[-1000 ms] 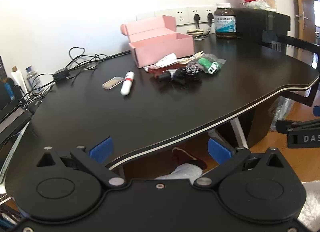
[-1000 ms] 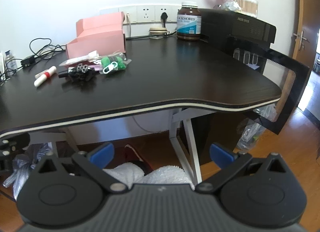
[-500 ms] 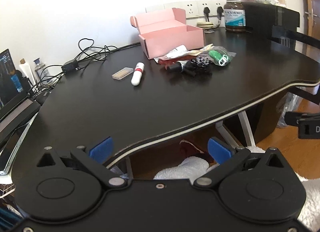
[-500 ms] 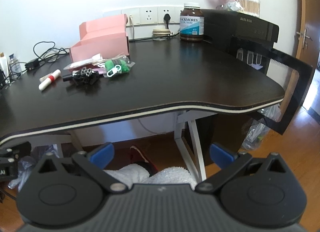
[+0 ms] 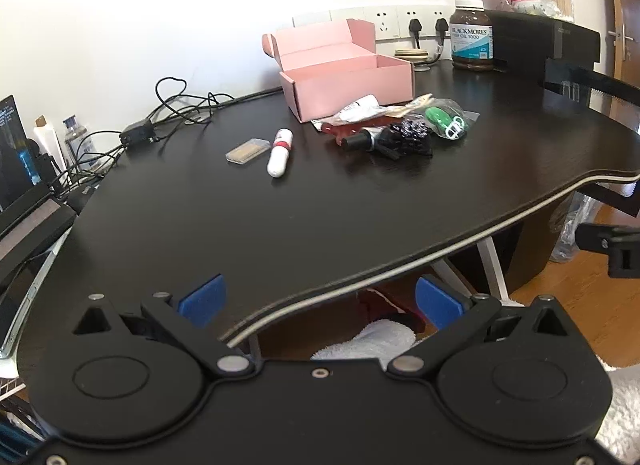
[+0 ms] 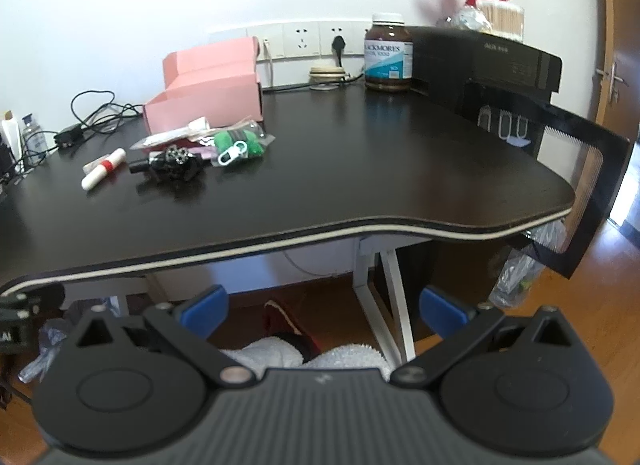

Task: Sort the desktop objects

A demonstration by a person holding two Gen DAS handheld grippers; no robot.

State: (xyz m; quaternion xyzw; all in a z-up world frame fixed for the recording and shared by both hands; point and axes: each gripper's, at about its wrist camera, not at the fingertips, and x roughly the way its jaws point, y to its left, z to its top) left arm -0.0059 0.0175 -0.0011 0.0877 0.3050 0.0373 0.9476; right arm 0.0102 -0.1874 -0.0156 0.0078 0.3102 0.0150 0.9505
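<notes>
Both released and empty, left gripper (image 5: 320, 301) and right gripper (image 6: 324, 307), held short of the desk (image 5: 360, 201) edge; far beyond, pink box (image 5: 348, 77) open.

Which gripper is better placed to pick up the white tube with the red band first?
Probably the left gripper: open, already over the desk edge, the white tube ahead. The right gripper, also open, sits below the desk edge, farther off.
</notes>
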